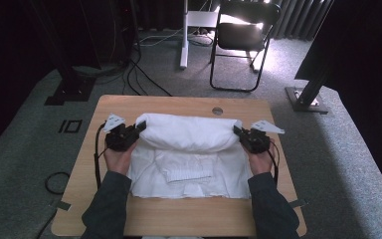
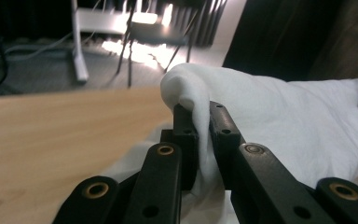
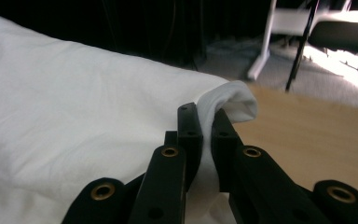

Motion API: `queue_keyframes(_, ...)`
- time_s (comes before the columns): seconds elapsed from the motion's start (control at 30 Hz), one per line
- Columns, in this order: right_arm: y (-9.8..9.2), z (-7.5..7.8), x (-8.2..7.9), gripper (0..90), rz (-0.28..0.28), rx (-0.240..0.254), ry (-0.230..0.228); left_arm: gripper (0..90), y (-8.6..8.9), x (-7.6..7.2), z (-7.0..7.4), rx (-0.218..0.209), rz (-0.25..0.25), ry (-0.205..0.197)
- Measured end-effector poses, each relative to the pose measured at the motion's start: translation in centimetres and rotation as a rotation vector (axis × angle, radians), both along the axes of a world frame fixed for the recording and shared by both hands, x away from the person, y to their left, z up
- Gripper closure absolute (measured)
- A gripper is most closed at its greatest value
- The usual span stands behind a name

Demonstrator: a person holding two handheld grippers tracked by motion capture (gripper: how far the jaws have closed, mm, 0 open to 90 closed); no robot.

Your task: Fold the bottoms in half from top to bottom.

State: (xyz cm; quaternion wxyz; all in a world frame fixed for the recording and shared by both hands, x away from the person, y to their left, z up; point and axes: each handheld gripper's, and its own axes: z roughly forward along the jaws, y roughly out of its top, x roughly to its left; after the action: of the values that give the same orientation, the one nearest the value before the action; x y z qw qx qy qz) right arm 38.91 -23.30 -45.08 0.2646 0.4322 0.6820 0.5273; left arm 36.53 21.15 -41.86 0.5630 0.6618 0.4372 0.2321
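Currently I have the left gripper clenched on the left corner of the white garment, cloth pinched between its jaws in the left gripper view; the right gripper grips the opposite corner the same way. Between the two grippers the far edge of the garment is lifted into a puffed fold above the wooden table; the near part lies flat on the table, between my forearms.
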Motion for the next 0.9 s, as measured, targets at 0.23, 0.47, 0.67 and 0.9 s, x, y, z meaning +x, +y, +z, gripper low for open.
queue_keyframes(0.23,-1.1,-0.9,-4.4,85.7,0.08,-0.001,0.011,82.6,0.8,-5.0,-1.5,0.024,-0.109,0.016)
queue_keyframes(0.47,-1.9,-2.4,-6.7,43.0,0.081,-0.022,0.037,59.0,1.6,-5.7,-2.6,0.043,-0.111,0.06)
queue_keyframes(0.67,1.6,-0.5,-5.9,45.5,0.097,-0.045,0.017,61.4,-3.5,-5.2,-2.5,0.16,-0.166,0.109)
queue_keyframes(0.9,8.6,-7.0,-5.9,46.9,0.208,-0.228,0.181,63.9,-7.6,-5.4,-9.6,0.332,-0.209,0.254)
